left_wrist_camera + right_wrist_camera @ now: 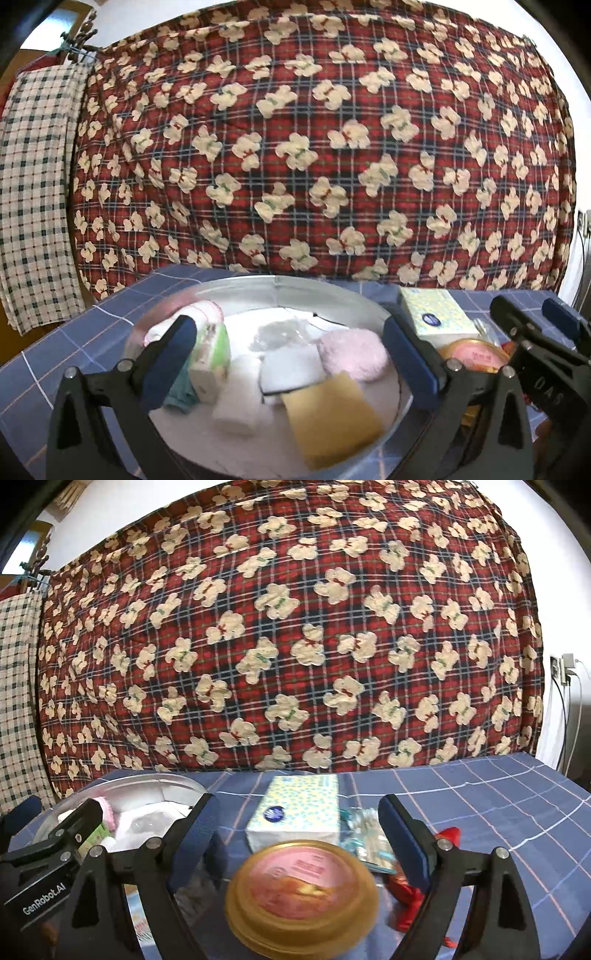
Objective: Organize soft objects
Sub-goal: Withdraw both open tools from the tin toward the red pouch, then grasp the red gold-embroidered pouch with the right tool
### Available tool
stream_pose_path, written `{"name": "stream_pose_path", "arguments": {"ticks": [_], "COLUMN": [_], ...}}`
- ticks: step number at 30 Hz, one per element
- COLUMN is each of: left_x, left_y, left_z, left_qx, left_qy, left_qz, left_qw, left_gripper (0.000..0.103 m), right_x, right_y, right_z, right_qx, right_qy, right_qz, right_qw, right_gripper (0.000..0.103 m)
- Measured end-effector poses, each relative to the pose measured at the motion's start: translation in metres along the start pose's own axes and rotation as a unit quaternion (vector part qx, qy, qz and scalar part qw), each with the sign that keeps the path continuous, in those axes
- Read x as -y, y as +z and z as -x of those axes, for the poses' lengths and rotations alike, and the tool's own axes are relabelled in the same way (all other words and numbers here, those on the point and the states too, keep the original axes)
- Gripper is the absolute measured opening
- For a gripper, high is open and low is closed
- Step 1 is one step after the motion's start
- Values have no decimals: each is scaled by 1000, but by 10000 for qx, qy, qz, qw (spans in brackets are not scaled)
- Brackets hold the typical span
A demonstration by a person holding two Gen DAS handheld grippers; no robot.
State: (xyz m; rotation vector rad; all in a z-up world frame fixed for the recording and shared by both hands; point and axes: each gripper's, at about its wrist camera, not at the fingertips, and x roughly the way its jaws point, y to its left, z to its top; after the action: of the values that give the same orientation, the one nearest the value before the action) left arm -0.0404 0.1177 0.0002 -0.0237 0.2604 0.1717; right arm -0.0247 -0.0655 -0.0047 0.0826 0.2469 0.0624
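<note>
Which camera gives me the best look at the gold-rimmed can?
The right wrist view: the gold-rimmed can sits whole between the open hand-held gripper fingers, pink lid facing up. The left wrist view shows only a sliver behind a finger.

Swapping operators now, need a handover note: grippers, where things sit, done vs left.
Left hand-held gripper: open, empty, over the metal basin.
Right hand-held gripper: open, empty, over the round tin.
In the basin: yellow sponge, pink puff, white roll, white pad, green-and-white pack, teal cloth.
On the blue cloth, outside the basin: tissue pack, the tin, a clear packet, something red.
Left: probably the tissue pack and any other soft item outside.
</note>
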Motion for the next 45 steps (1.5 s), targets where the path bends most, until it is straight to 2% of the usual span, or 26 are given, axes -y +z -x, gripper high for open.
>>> {"name": "stream_pose_path", "arguments": {"ticks": [3, 17, 24, 29, 34, 37, 40, 45], "left_x": [12, 44, 65, 86, 112, 126, 133, 127], "left_y": [-2, -5, -7, -10, -13, -15, -16, -15], "left_z": [3, 11, 17, 22, 28, 33, 37, 32], "left_qx": [29, -60, -99, -125, -206, -207, -210, -293], "left_qy": [42, -186, -477, -737, -1015, -1189, -1314, -1241], "left_qz": [-170, -205, -282, -392, -498, -568, -621, -442], "left_qw": [9998, 9996, 9984, 9964, 9934, 9911, 9892, 9909], "left_gripper": [103, 103, 103, 103, 103, 103, 103, 103], "right_x": [13, 72, 108, 143, 171, 177, 172, 159], "right_y": [0, 0, 0, -1, -1, -3, -6, -17], "right_z": [4, 20, 25, 29, 25, 17, 0, -40], "right_qx": [-3, 27, -67, -218, -519, -815, -1241, -2134], "right_qy": [-69, -572, -977, -1245, -1381, -1229, -882, -224], "right_qz": [-53, -89, -216, -530, -770, -875, -863, -823], "right_qw": [10000, 9983, 9950, 9906, 9861, 9852, 9846, 9732], "right_gripper": [89, 89, 89, 89, 89, 89, 89, 89]}}
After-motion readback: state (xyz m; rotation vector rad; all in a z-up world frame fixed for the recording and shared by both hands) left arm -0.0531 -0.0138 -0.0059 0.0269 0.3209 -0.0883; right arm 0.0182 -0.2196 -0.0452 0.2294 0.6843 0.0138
